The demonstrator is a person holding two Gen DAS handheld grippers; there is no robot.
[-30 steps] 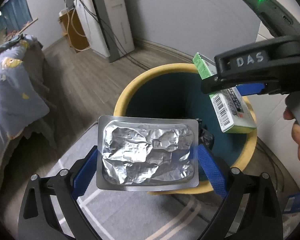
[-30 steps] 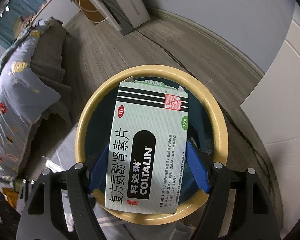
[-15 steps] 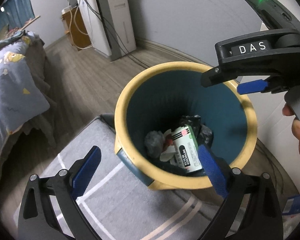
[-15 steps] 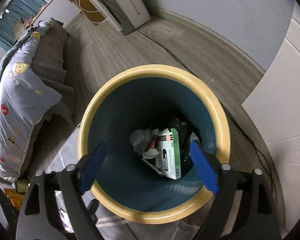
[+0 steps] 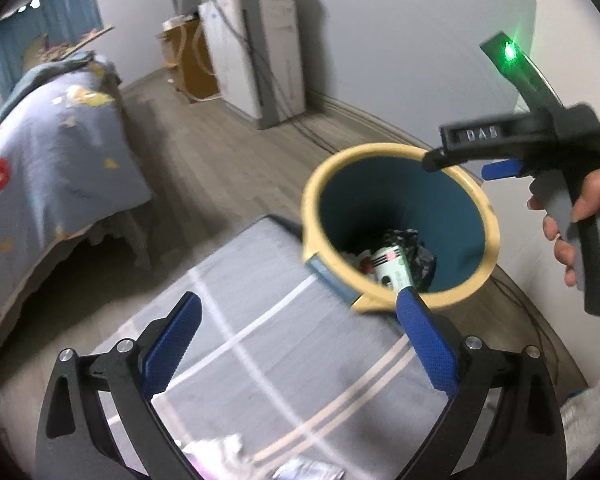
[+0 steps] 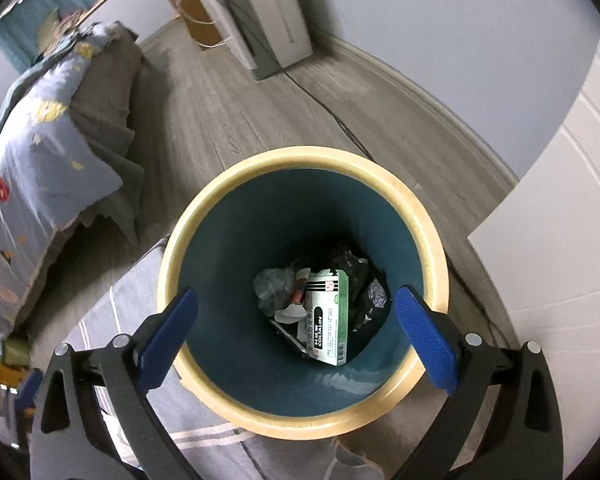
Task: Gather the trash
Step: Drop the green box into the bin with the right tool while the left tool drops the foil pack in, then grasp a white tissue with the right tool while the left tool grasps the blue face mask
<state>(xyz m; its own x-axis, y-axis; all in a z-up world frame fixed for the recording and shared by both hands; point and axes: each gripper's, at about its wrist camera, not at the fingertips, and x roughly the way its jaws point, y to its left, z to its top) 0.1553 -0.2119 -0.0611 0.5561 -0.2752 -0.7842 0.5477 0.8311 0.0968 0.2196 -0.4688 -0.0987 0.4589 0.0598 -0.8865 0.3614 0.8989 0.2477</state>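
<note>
A teal bin with a yellow rim [image 6: 436, 252] [image 5: 490, 216] stands on the floor beside a grey rug. Inside it lie a green and white medicine box [image 6: 329, 318] [image 5: 392, 266], crumpled black plastic [image 6: 350, 266] and other scraps. My right gripper [image 6: 296, 332] is open and empty, held over the bin's mouth; it also shows in the left wrist view [image 5: 500, 164], above the bin's far rim. My left gripper [image 5: 296, 340] is open and empty over the grey rug [image 5: 260, 360], just in front of the bin.
A bed with a blue patterned cover [image 5: 40, 168] [image 6: 40, 160] stands to the left. A white appliance with cables [image 5: 268, 60] stands by the far wall. Some wrappers [image 5: 308, 468] lie on the rug at the bottom edge. A white panel [image 6: 560, 240] stands at the right.
Both grippers opened and dropped the foil blister pack and the medicine box into the bin. Since then my left gripper has pulled back and left over the rug.
</note>
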